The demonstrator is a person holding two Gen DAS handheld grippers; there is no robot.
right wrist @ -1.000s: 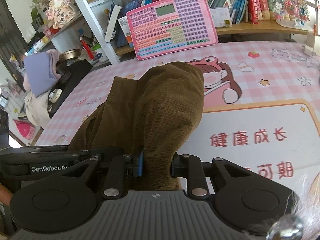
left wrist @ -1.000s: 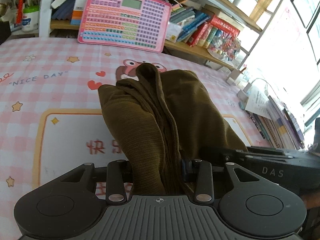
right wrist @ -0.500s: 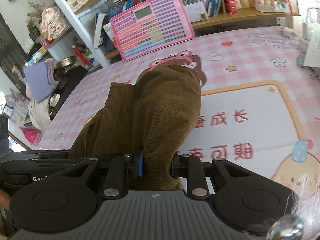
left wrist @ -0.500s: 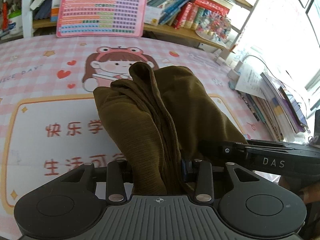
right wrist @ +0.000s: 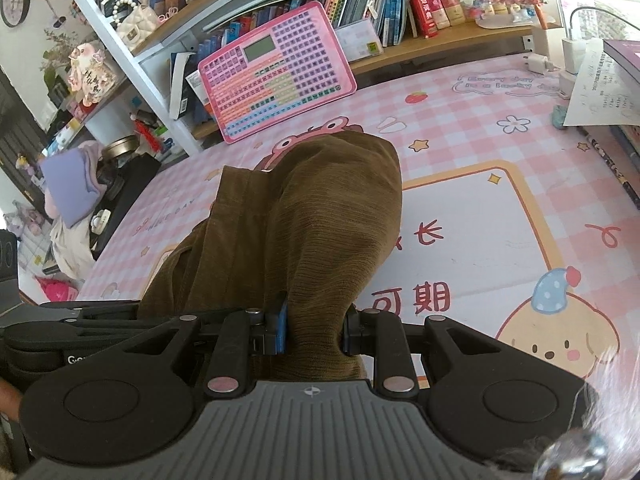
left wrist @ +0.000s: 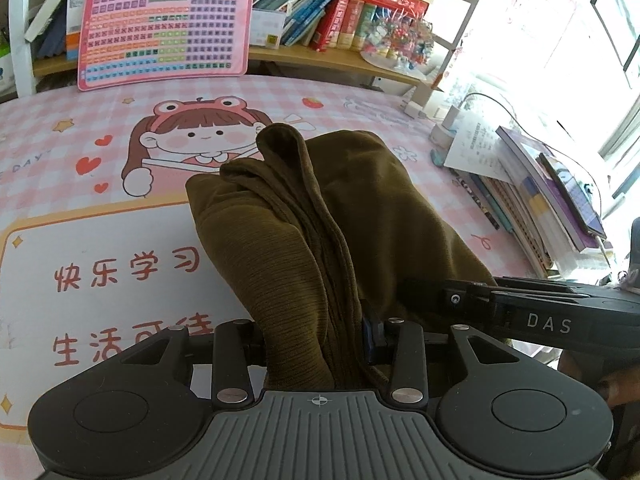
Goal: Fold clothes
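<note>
1. Left gripper (left wrist: 316, 344) pinches olive garment (left wrist: 320, 216), bunched ridge running toward 12 o'clock over the pink desk (left wrist: 100, 208).
2. Right gripper (right wrist: 314, 330), alongside at 3 o'clock, pinches the same edge, equally near.

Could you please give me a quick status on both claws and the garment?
Left claw and right claw both clamped on the olive garment. Garment bunched, draped over pink mat. Nothing in the way.
</note>
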